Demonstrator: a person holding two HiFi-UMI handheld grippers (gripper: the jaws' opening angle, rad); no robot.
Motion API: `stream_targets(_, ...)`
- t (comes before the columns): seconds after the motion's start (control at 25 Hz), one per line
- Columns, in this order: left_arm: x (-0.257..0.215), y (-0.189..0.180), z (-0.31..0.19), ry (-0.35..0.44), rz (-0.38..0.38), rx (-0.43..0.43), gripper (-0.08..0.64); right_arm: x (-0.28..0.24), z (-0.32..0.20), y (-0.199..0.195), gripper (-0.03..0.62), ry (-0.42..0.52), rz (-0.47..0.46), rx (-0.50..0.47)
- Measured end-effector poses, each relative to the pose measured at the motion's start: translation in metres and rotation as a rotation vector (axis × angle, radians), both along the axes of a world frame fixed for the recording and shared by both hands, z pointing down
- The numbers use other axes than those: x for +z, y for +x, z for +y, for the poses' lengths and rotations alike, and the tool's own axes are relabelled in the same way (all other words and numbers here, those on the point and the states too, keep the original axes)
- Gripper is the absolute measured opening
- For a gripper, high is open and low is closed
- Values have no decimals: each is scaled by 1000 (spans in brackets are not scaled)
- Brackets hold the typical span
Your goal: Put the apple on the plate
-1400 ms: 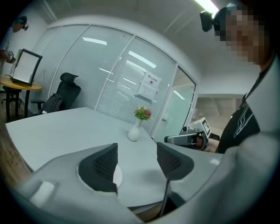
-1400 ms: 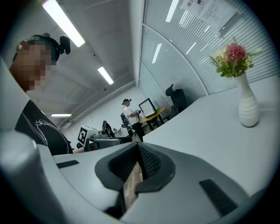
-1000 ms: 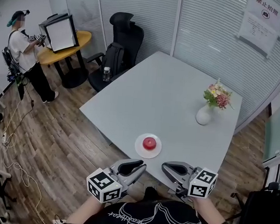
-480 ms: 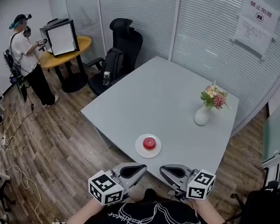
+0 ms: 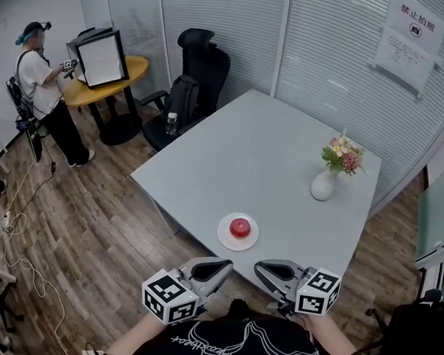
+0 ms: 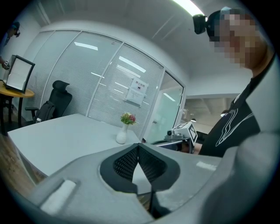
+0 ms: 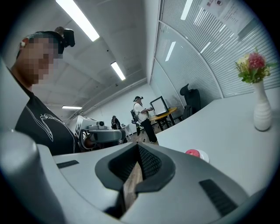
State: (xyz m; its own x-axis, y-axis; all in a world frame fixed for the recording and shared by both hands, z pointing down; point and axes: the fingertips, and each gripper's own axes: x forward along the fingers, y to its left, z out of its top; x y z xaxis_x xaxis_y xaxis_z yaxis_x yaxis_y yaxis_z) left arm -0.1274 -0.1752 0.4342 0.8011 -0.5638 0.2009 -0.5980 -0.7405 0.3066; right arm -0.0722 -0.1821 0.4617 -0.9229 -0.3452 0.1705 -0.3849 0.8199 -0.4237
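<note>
Spotted the red apple [image 5: 239, 227] sitting on the small white plate [image 5: 225, 240], near the close edge of the grey bench [image 5: 262, 153]. Found both tools hanging just off that edge, at roughly 6 o'clock from the plate and well apart from it. Checked the left tool [image 5: 216, 267]: jaws closed tip to tip, nothing pinched. Same deal with the right tool [image 5: 270, 268], closed up and empty. Also noticed a white vase [image 5: 322, 185] of flowers at about 2 o'clock from the plate, a black office chair [image 5: 204, 64] at 11 o'clock beyond the bench, and a person [image 5: 38, 82] standing way out at 10 o'clock.
</note>
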Motion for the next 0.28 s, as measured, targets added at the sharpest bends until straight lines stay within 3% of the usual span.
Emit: stream_targets(0.28, 1, -10, -5, -10, 8, -17, 14, 0, -6, -7, 8, -2, 8, 4)
